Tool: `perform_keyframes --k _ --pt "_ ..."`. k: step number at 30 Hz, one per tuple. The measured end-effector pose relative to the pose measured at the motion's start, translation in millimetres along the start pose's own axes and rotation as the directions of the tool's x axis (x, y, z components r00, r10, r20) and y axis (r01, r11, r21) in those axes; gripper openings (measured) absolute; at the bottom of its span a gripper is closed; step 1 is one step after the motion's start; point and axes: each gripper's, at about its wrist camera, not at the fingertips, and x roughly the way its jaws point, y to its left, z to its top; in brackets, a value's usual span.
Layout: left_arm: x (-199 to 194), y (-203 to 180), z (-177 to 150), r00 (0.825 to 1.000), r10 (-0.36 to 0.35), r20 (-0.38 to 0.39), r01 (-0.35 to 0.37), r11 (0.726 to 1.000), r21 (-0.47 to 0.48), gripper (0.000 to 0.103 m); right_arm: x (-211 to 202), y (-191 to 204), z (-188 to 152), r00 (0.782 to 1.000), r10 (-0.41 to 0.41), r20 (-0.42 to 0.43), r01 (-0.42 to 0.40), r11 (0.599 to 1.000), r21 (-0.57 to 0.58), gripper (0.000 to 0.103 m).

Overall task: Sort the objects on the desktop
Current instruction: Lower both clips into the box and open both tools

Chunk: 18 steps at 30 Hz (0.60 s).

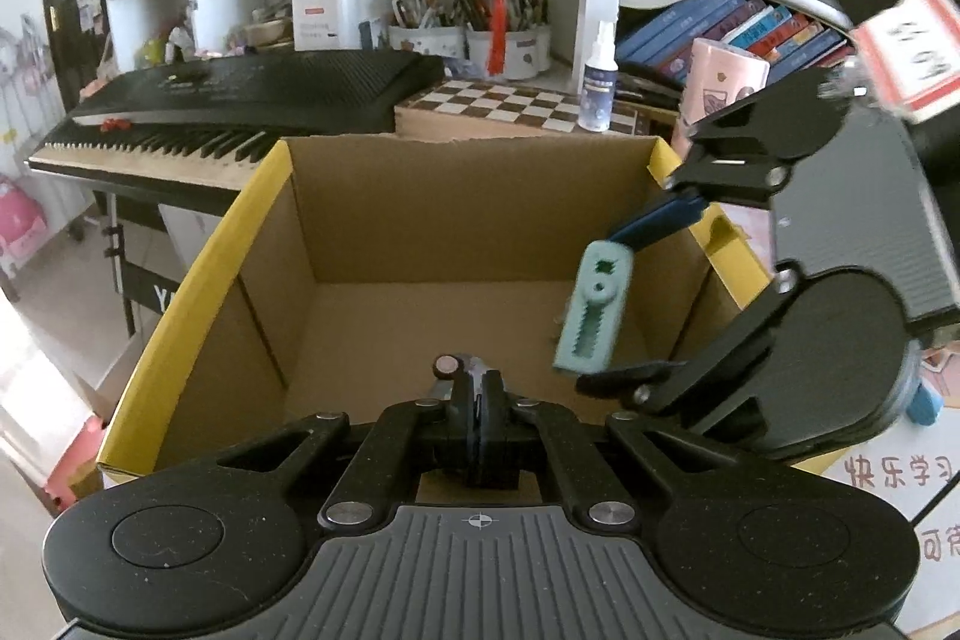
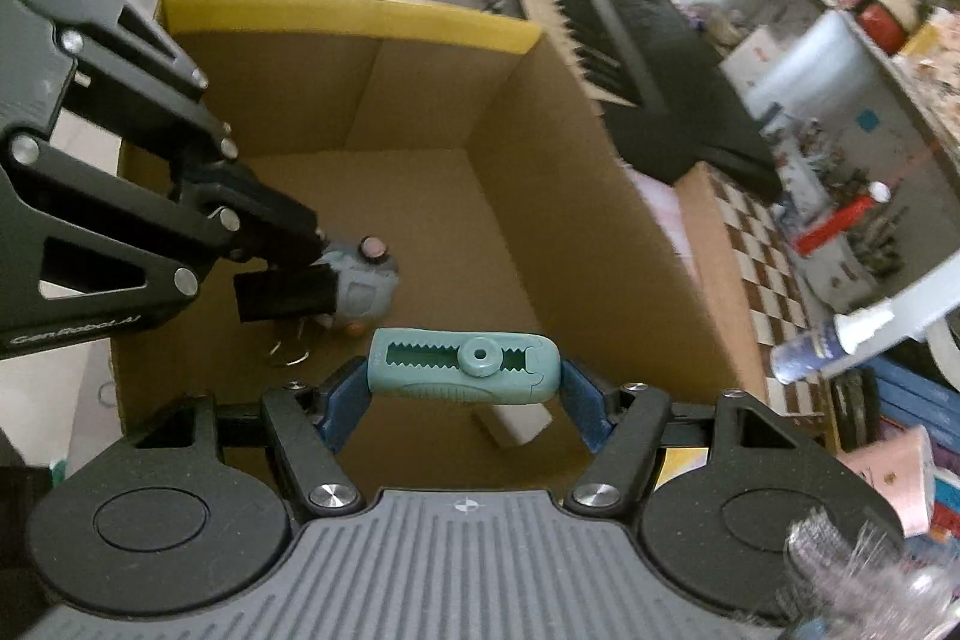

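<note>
Left gripper (image 2: 336,280): jaws together, pinched on a small grey keychain toy (image 2: 363,289). The toy has a round pinkish knob on top, and a wire key ring (image 2: 288,355) hangs below it. Toy and jaws sit low inside the cardboard box (image 1: 384,244), over the left part of its floor as the right wrist view shows it. Whether the toy touches the floor I cannot tell.

Right gripper (image 2: 465,370): jaws about half apart, blue fingers (image 2: 345,400) clamped on the two short ends of a teal plastic clip (image 2: 465,367). The clip has a toothed slot and a round button on its face. It is held above the box opening, near the right wall in the left wrist view, clear of the floor.

Both grippers are over the same box and near each other, not touching. The box has yellow outer edges and plain brown walls. A small white block (image 2: 516,424) lies on the floor under the clip.

Around: black electronic keyboard (image 1: 240,100) behind the box to the left; chessboard (image 1: 516,106) just behind it, with a spray bottle (image 1: 600,82) standing on its right part. White shelving behind holds pen pots (image 1: 474,34) and rows of books (image 1: 738,28). A pink mug (image 1: 726,76) stands right of the bottle.
</note>
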Motion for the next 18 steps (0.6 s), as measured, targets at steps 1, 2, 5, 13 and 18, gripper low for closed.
perform_keyframes --k 1,2,5,13,18 --pt "0.1 -0.4 0.0 1.0 0.003 0.001 -0.003 1.0 -0.001 0.002 2.1 0.0 0.4 1.0 0.007 -0.005 -0.007 1.0 -0.005 0.066" --pt "0.2 -0.8 -0.2 1.0 0.006 0.002 -0.006 1.0 -0.002 0.002 3.9 -0.4 1.1 1.0 0.017 -0.01 -0.017 1.0 -0.01 0.066" --pt "0.7 -1.9 0.1 1.0 0.019 0.002 -0.019 1.0 -0.002 0.005 7.3 -2.4 1.9 0.999 0.045 -0.02 -0.046 0.999 -0.018 0.066" --pt "-5.2 -4.8 -1.1 0.997 0.066 0.029 -0.066 0.998 -0.003 0.043 13.5 -4.7 -4.5 0.997 0.065 -0.049 -0.064 0.998 0.009 0.066" --pt "-8.1 -5.8 -0.9 0.994 0.096 0.05 -0.096 0.995 -0.005 0.064 13.8 -6.5 -6.0 0.997 0.062 -0.043 -0.061 0.998 0.024 0.066"
